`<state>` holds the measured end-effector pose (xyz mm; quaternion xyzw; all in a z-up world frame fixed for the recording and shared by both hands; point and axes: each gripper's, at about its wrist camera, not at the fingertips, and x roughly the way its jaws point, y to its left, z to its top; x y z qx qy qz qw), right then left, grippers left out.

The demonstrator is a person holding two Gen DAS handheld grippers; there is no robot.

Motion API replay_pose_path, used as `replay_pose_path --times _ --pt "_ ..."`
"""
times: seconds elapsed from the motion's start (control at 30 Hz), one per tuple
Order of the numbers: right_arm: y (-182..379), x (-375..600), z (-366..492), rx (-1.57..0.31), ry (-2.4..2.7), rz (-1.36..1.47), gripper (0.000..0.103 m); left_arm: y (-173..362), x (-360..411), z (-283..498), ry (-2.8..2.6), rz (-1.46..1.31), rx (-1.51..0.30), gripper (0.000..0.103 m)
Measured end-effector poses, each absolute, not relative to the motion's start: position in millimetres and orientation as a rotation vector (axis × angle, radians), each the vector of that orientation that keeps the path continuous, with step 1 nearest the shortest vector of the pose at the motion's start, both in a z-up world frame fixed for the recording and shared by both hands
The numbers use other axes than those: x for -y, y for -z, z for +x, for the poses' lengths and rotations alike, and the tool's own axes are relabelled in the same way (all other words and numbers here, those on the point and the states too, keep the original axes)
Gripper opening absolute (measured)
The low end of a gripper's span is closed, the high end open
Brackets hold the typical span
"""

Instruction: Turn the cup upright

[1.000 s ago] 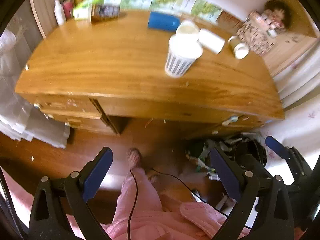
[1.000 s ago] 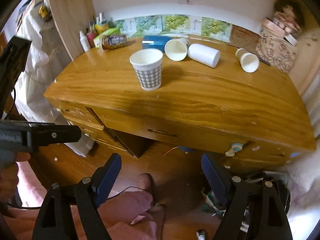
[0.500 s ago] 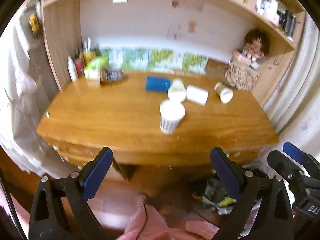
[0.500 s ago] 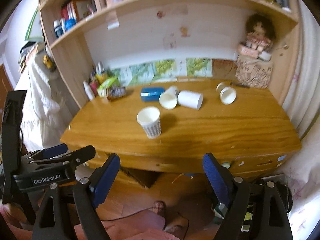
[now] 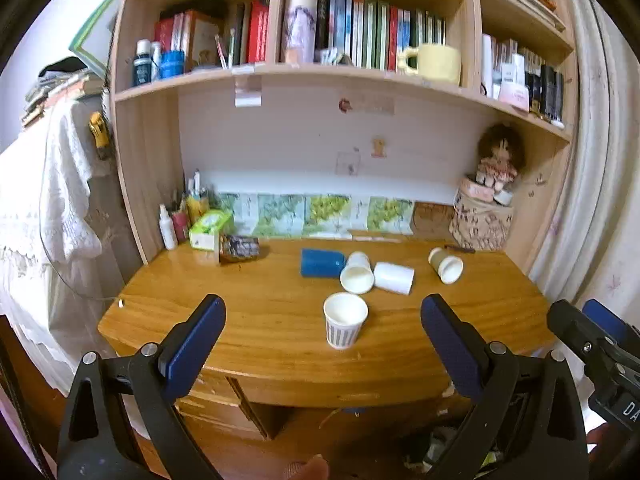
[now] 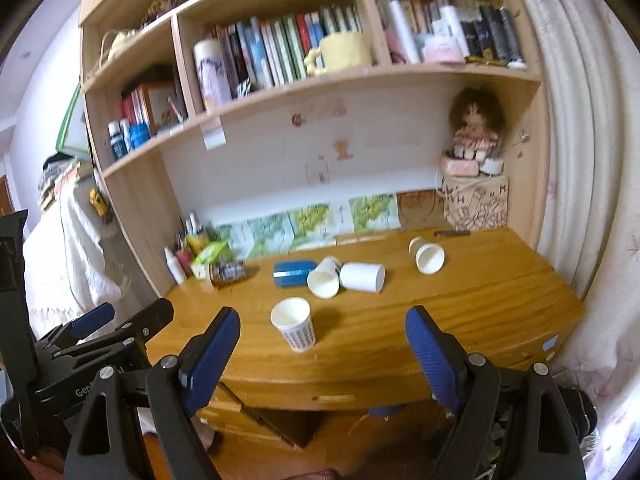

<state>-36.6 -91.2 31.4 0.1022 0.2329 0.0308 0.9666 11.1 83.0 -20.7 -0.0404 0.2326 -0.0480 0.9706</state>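
A checked paper cup (image 5: 344,325) (image 6: 293,328) stands upright near the front of the wooden desk (image 5: 256,320) (image 6: 480,304). Behind it several cups lie on their sides: a blue cup (image 5: 321,263) (image 6: 293,273), a white cup with its mouth toward me (image 5: 357,278) (image 6: 324,279), a plain white cup (image 5: 394,277) (image 6: 363,276) and a smaller cup to the right (image 5: 446,265) (image 6: 427,255). My left gripper (image 5: 322,344) and right gripper (image 6: 322,354) are both open, empty and held back in front of the desk edge.
Bottles, a green box (image 5: 210,229) and a lying can (image 5: 239,248) crowd the desk's back left. A patterned box with a doll (image 5: 482,216) stands at the back right. Bookshelves hang above. Drawers sit under the desk front.
Both grippers have tilted up and pulled back: the views swung from the floor and desk front to the whole desk and shelves. The cups have not moved.
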Motion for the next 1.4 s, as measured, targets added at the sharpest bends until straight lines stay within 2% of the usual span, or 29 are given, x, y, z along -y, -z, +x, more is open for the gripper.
replay_pose_path --times 0.1,0.23,1.4 --pt "-34.0 93.8 -42.3 -0.424 -0.036 0.212 0.086 17.8 -84.2 6.9 0.07 -0.087 -0.442 0.099" --pt "-38.6 91.1 -50.5 -0.367 -0.017 0.189 0.103 21.2 -82.0 8.8 0.055 -0.083 -0.47 0.102" --pt "-32.8 100.9 -60.1 -0.356 0.003 0.201 0.103 14.1 -52.7 -4.5 0.064 0.007 -0.385 0.102"
